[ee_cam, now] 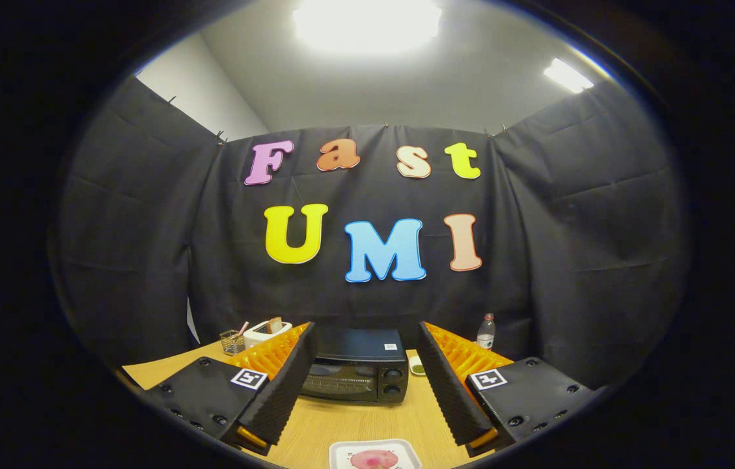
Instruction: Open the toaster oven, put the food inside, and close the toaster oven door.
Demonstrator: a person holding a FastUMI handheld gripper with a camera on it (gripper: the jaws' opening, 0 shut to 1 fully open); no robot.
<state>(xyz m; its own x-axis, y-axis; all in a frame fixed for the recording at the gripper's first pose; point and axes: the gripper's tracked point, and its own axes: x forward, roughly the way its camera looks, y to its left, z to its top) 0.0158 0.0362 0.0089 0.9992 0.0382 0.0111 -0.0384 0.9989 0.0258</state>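
Gripper fingers spread wide apart, nothing held, nothing touching either pad. Between the fingers, near side: white square plate on the wooden table, with pink food on it, partly cut off at the near edge. Beyond the plate, farther along the table and framed between the two fingers: black toaster oven, door closed, glass front facing the gripper, two knobs stacked on its right side. Small white dish with something green sits just right of the oven, partly hidden by the right finger. Far left of the oven: wire mesh holder with a few sticks in it, and a white toaster just beside it. Far right: clear plastic bottle with a red cap, upright near the back wall. Plate and oven well apart, bare table between them.
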